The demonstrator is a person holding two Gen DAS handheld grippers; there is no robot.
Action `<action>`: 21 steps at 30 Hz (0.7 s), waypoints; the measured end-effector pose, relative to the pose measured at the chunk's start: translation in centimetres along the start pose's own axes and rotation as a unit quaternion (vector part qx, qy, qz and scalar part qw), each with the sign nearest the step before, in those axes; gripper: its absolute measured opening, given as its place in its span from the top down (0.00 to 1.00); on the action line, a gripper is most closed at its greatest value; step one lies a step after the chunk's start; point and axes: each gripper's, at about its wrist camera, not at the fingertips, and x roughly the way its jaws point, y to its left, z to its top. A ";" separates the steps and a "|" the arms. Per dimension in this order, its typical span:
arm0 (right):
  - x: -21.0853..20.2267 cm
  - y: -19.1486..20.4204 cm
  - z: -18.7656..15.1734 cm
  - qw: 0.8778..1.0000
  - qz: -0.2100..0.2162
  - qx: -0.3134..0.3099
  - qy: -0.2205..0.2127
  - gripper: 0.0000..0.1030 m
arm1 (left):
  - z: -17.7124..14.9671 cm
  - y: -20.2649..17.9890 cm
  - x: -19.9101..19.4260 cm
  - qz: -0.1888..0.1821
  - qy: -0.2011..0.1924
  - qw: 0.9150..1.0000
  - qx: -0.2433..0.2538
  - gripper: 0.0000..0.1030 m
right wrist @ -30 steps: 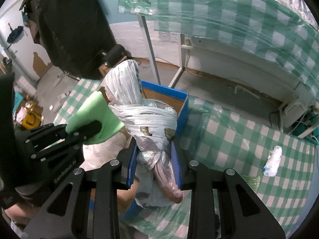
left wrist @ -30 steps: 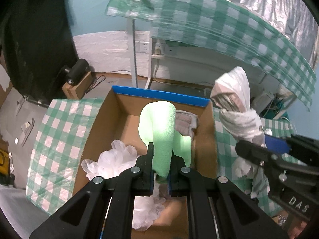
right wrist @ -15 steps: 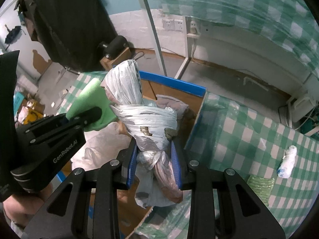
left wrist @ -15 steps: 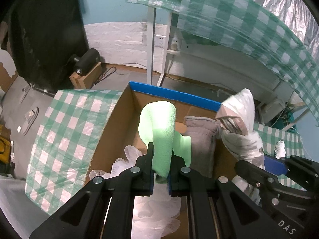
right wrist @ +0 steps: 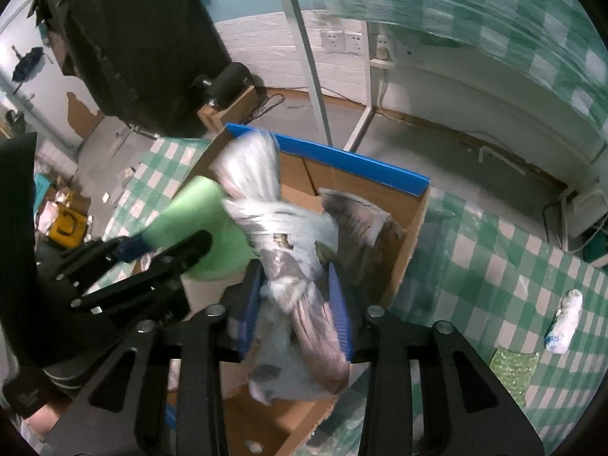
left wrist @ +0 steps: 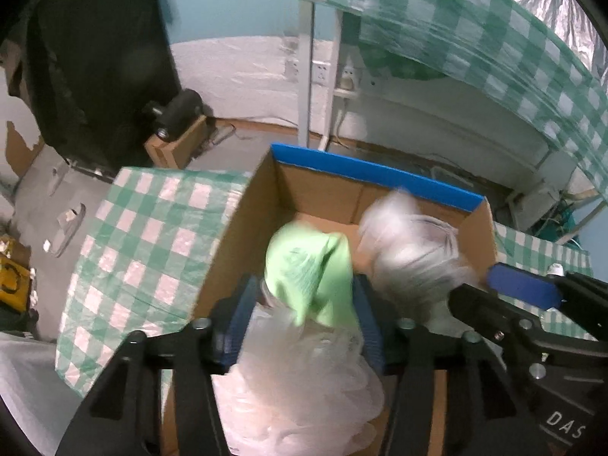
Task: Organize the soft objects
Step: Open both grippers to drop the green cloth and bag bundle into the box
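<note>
Both grippers over the box (right wrist: 412, 228): left gripper (left wrist: 304, 315), jaws spread, foam (left wrist: 309, 269) loose between; right gripper (right wrist: 296, 304) nearer the right wall, jaws spread around the upright bundle (right wrist: 281, 228).

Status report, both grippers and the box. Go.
Left gripper open, green foam loose between its fingers over the cardboard box. Right gripper open around the white plastic bundle. Grey cloth already inside.

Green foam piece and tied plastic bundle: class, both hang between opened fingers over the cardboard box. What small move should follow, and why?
Probably lift both grippers straight up. The left gripper gapes around the green foam, the right gripper around the plastic bundle, both over the cardboard box.
</note>
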 end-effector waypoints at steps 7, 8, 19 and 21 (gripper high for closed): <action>-0.7 -0.8 -0.4 1.000 -0.002 0.004 -0.005 0.46 | 0.1 0.6 -0.8 0.005 -0.007 1.000 -0.005 0.35; -1.0 -1.0 -0.5 1.000 -0.004 0.004 -0.006 0.46 | 0.1 0.6 -0.9 0.006 -0.009 1.000 -0.004 0.34; -3.5 -2.8 -1.4 0.999 -0.026 0.003 -0.025 0.39 | -0.5 -0.8 -2.9 0.006 -0.029 0.999 0.027 0.26; -3.8 -3.3 -1.6 0.999 -0.028 0.007 -0.027 0.38 | -0.7 -1.4 -3.2 0.007 -0.033 0.999 0.036 0.24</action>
